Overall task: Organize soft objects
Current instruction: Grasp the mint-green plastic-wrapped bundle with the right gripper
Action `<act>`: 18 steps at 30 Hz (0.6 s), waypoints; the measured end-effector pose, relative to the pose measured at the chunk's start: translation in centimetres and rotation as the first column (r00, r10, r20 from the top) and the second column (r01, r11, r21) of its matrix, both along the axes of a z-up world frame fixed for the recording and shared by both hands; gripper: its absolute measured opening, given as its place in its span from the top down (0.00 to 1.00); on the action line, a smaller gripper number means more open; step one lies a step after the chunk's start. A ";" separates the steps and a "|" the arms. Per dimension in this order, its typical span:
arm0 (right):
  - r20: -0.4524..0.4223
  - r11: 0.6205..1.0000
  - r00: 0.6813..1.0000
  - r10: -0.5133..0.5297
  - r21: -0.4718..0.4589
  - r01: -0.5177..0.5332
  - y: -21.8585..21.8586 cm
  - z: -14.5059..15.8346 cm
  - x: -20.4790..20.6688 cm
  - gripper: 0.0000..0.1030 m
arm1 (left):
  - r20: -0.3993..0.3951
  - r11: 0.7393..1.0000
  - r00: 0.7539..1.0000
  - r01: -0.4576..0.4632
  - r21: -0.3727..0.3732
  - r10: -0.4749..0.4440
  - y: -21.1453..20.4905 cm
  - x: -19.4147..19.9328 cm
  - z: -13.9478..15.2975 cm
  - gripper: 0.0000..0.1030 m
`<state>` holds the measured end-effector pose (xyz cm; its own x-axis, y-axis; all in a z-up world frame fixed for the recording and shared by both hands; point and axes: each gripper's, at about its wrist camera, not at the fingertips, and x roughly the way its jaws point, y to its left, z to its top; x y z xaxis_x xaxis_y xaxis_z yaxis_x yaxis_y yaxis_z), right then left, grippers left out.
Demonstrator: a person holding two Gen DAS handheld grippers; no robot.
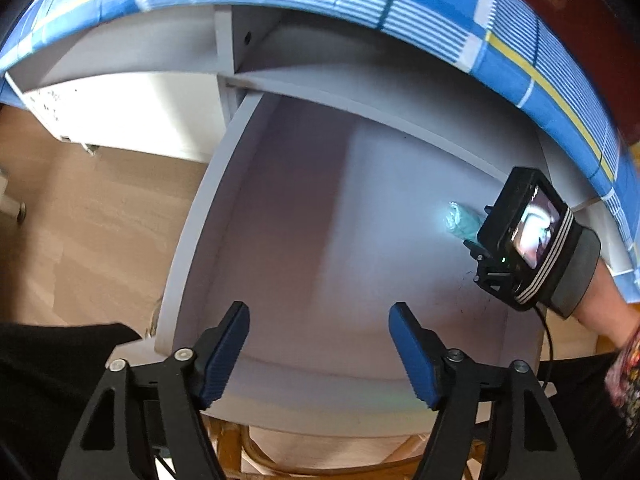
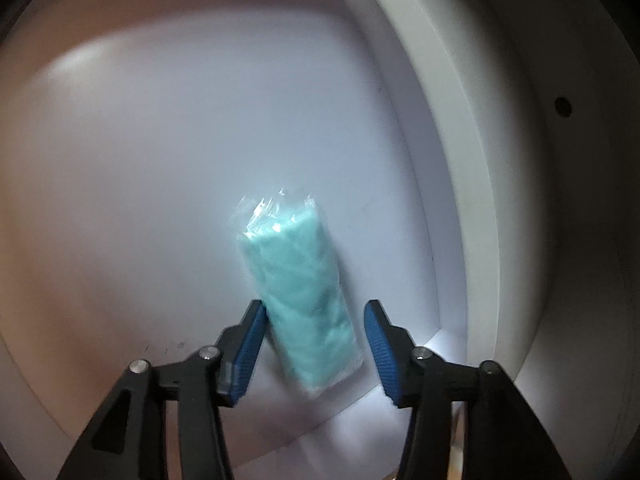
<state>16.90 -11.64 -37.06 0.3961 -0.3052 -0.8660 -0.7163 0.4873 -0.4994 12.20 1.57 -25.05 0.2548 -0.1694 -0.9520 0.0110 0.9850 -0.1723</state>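
Note:
A teal soft cloth sealed in clear plastic (image 2: 304,292) lies on the floor of an open white drawer (image 2: 452,160), close to its right wall. My right gripper (image 2: 314,308) points down over it, open. The packet's near end sits between the blue pads: the left pad is right beside it and the right pad stands apart. In the left wrist view the same packet (image 1: 462,222) peeks out beside the right hand's camera unit (image 1: 528,236). My left gripper (image 1: 320,312) hangs open above the drawer's bare floor (image 1: 304,220), with nothing between its fingers.
A blue plaid cloth (image 1: 400,4) drapes over the furniture top above the drawer. Left of the drawer are a wood floor (image 1: 100,220) and a white cabinet (image 1: 132,116). A wicker chair frame (image 1: 320,460) shows under the drawer's front. A person's forearm (image 1: 608,312) enters from the right.

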 end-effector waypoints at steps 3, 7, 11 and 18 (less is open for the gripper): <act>-0.067 0.992 0.994 -0.088 0.080 0.093 -0.4 0.6 1.2 0.56 | 0.004 1.000 1.000 0.001 0.016 -0.001 0.0 -0.4 -0.3 0.28; -0.090 0.991 0.990 -0.111 0.066 0.117 -0.4 0.8 2.1 0.66 | 0.003 0.999 1.000 -0.013 0.036 0.013 0.3 -0.2 -0.5 0.28; -0.110 0.986 0.983 -0.147 0.065 0.155 2.0 1.4 2.6 0.69 | 0.022 0.998 1.000 -0.021 0.058 0.020 0.4 0.0 -0.5 0.27; -0.180 0.941 0.944 -0.276 0.151 0.303 2.7 3.1 2.6 0.72 | 0.040 0.998 0.999 -0.027 0.062 0.024 0.4 0.4 -0.5 0.25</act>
